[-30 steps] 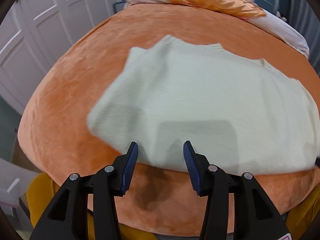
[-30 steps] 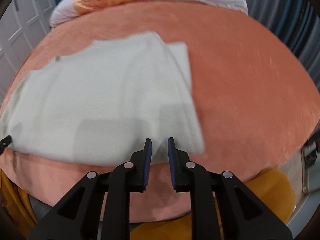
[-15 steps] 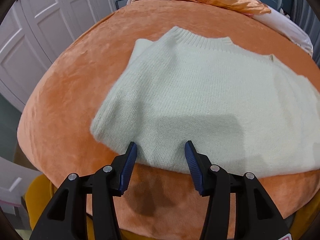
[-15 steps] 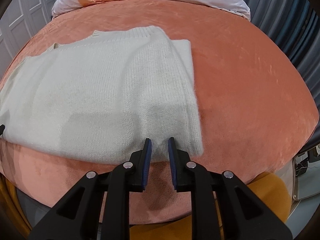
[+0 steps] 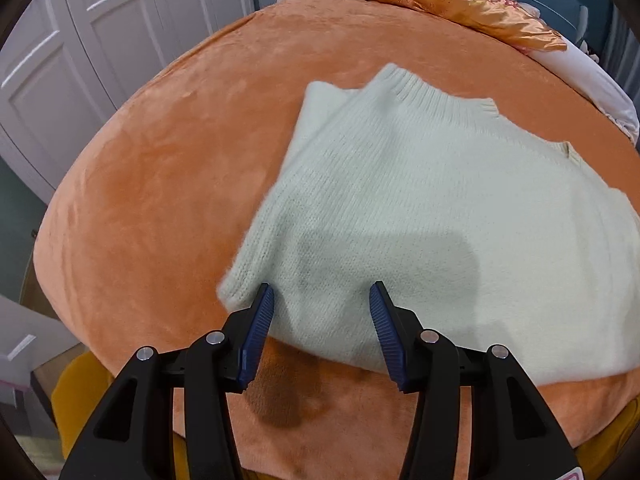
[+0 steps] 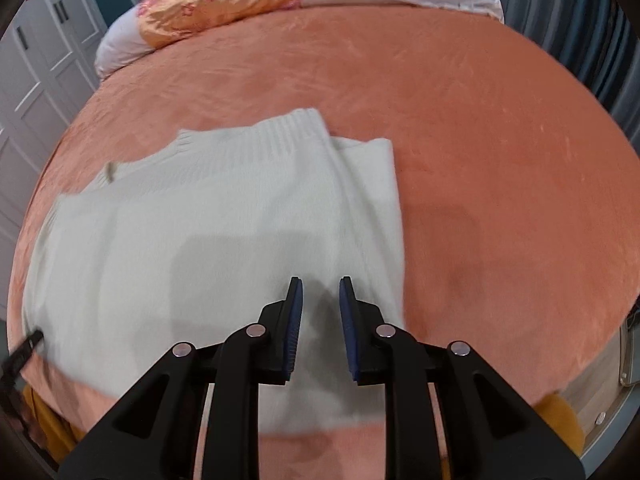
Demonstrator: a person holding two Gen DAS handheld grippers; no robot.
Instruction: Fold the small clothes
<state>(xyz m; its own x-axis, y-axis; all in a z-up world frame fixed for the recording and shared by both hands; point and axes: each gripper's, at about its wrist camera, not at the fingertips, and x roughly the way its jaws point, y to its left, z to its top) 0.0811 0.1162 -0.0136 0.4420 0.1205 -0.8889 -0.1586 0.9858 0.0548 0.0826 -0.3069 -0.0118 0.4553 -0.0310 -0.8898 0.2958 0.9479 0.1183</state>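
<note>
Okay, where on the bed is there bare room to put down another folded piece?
The blanket lies bare right of the sweater, out to the curtain side, and left of it toward the closet doors. A bare band also runs between the sweater's collar and the pillows. The near edge is crowded by both grippers.

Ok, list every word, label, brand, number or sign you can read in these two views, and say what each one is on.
None can be read in either view.
The cream sweater shows only knit; no tag text shows.
The orange satin pillow carries a pink floral pattern, no lettering.
A pink mark at the bottom right corner of the left gripper body is cut off by the frame: unreadable.
The right gripper bears no marking.
</note>
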